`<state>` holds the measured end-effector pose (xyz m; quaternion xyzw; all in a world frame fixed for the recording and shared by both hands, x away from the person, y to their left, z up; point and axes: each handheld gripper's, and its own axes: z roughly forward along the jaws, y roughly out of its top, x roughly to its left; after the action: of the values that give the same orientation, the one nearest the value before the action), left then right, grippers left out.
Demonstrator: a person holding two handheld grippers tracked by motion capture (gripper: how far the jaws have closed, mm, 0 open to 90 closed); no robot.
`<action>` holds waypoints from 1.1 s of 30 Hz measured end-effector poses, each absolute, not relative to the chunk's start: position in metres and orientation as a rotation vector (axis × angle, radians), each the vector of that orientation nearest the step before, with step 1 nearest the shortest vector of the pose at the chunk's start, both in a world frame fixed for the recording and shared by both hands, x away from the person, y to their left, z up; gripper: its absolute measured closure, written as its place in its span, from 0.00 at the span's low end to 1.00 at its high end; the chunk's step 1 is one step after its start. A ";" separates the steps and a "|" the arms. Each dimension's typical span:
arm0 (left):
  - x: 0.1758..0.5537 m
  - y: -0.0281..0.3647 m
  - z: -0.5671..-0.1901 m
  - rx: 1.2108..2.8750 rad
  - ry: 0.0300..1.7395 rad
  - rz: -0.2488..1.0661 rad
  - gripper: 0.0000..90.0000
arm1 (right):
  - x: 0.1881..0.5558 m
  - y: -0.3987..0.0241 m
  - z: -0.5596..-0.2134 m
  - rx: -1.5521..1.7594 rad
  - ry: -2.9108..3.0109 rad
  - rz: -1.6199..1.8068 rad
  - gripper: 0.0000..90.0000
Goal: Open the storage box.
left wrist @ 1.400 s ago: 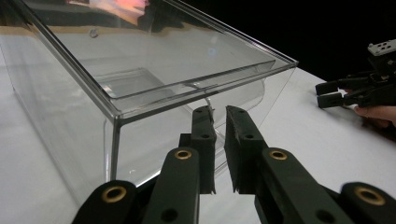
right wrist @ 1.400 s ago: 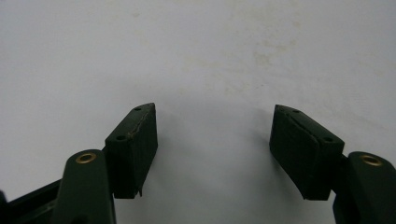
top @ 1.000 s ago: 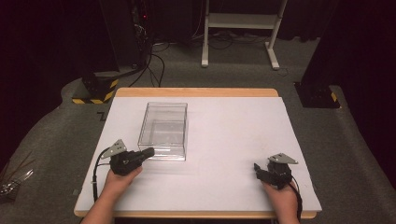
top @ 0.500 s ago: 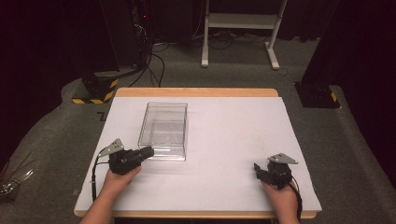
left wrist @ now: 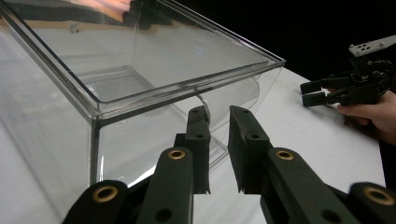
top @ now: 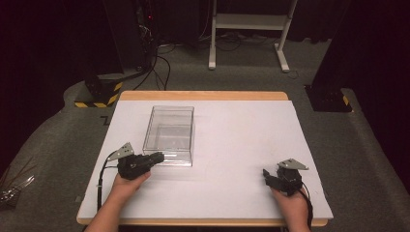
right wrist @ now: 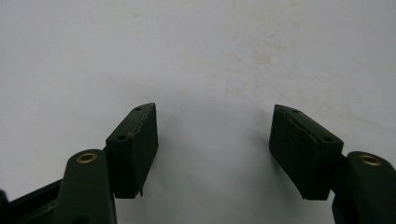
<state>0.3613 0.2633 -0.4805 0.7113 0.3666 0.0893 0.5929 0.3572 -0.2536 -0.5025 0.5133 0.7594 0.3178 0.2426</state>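
A clear plastic box point(top: 170, 126), open-topped and empty, stands on the white table point(top: 241, 140) left of the middle. My left gripper point(top: 159, 156) lies at the box's near short wall, pointing right along it. In the left gripper view its jaws point(left wrist: 218, 112) stand a narrow gap apart with nothing between them. Their tips are just short of a small curved clear tab point(left wrist: 204, 103) on the box wall point(left wrist: 140, 60). My right gripper point(top: 266, 175) rests near the table's front right. In its own view point(right wrist: 212, 114) the jaws are wide open over bare white table. It also appears far off point(left wrist: 310, 92).
The table's wooden front edge point(top: 203, 222) lies just below both hands. Grey carpet surrounds the table. Behind it are cables point(top: 159, 63), a white stand point(top: 246, 21), a yellow-and-black striped base point(top: 99, 94) and a black base point(top: 329, 99).
My left gripper has crept a little right and forward, closer to the box's near wall. The right gripper and the box have stayed put.
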 end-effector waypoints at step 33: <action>0.334 0.266 -0.480 1.676 0.812 0.193 0.89 | 0.357 -0.253 -0.502 1.402 2.075 0.869 0.37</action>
<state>0.3336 0.2659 -0.4800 0.7208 0.3494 0.0831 0.5928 0.3569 -0.2534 -0.5025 0.5131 0.7594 0.3179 0.2428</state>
